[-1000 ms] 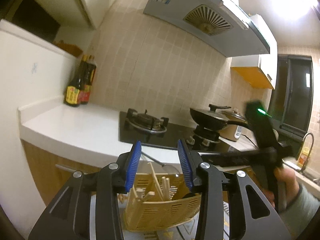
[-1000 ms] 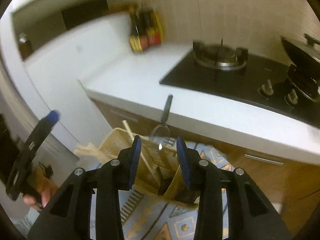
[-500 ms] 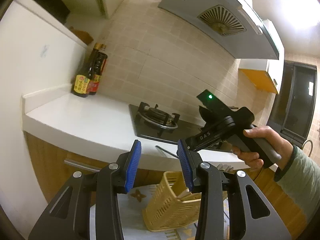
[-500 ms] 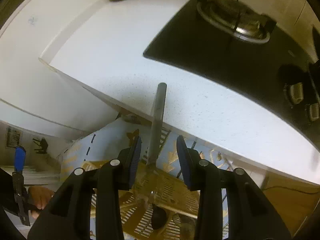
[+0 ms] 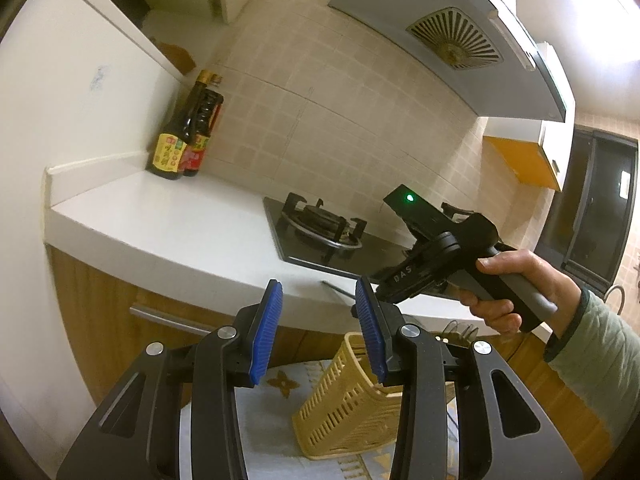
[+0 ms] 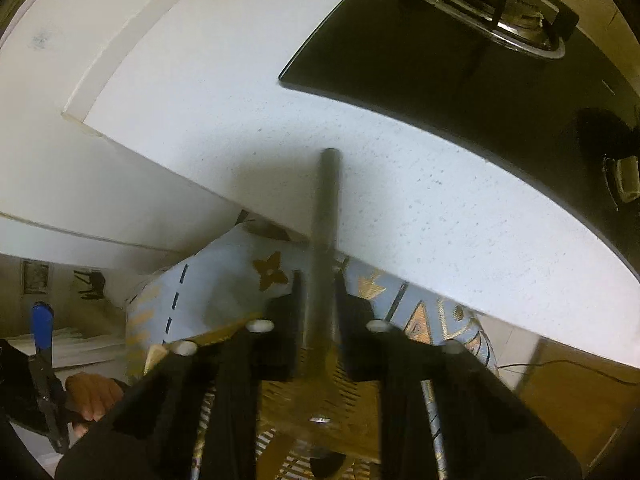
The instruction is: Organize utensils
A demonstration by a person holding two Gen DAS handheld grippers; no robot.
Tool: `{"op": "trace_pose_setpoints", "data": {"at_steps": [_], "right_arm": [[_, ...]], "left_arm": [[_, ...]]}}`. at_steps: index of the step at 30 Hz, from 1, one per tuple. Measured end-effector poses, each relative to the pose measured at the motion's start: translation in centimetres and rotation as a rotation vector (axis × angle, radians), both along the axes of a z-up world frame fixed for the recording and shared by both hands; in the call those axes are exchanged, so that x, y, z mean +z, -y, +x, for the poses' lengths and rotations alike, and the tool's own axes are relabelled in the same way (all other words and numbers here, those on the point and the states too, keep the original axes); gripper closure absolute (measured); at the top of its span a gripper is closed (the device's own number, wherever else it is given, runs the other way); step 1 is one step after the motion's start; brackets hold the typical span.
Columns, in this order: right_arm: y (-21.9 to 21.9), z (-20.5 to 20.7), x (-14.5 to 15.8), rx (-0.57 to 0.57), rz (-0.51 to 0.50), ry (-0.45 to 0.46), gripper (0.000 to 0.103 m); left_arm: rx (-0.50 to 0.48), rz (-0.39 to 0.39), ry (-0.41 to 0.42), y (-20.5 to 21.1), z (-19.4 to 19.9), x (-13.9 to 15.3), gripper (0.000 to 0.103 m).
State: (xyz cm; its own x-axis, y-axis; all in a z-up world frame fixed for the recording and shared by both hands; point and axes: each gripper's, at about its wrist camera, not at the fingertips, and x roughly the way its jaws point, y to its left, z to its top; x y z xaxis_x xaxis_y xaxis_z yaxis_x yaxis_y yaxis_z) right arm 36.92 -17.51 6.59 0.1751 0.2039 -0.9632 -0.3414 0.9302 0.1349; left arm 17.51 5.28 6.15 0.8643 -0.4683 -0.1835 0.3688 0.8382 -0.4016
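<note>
A yellow slotted utensil basket [image 5: 344,408] stands on a blue patterned cloth [image 5: 272,420] below the counter edge. A dark grey utensil handle [image 6: 326,208] rises out of the basket [image 6: 360,400] and leans on the white counter [image 6: 240,112]. My right gripper [image 6: 320,292] points steeply down. Its jaws are closing and the pads press on that handle from both sides. In the left wrist view a hand holds the right gripper's black body [image 5: 432,264] above the basket. My left gripper [image 5: 318,332] hangs open in front of the counter, with nothing between its blue pads.
A black gas hob [image 5: 320,228] sits on the white counter [image 5: 160,216], with its knobs [image 6: 624,176] near the front. Two sauce bottles [image 5: 180,140] stand in the back left corner. Wooden cabinet fronts [image 5: 100,300] run under the counter. A range hood [image 5: 452,36] hangs above.
My right gripper tipped downward over the basket and its jaws came in onto the grey handle. My left gripper shifted, so the basket now shows lower and to the right.
</note>
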Motion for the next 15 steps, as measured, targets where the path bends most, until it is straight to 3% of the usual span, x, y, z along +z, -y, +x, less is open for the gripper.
{"op": "trace_pose_setpoints", "data": {"at_steps": [2,7,11,15], "right_arm": [[0.1,-0.5,0.2,0.007,0.006,0.029,0.093],[2.2,-3.1,2.7,-0.027,0.158,0.167,0.093],[4.1,-7.8,5.2,-0.075,0.274,0.4,0.093],[5.2,-12.4,4.9,-0.08,0.418,0.598,0.093]], "left_arm": [[0.0,0.002,-0.004,0.1,0.0,-0.1,0.066],[-0.006,0.009,-0.013,0.3,-0.4,-0.4,0.066],[-0.005,0.024,-0.005,0.7,-1.1,-0.4,0.066],[-0.005,0.018,-0.007,1.0,-1.8,-0.5,0.066]]}}
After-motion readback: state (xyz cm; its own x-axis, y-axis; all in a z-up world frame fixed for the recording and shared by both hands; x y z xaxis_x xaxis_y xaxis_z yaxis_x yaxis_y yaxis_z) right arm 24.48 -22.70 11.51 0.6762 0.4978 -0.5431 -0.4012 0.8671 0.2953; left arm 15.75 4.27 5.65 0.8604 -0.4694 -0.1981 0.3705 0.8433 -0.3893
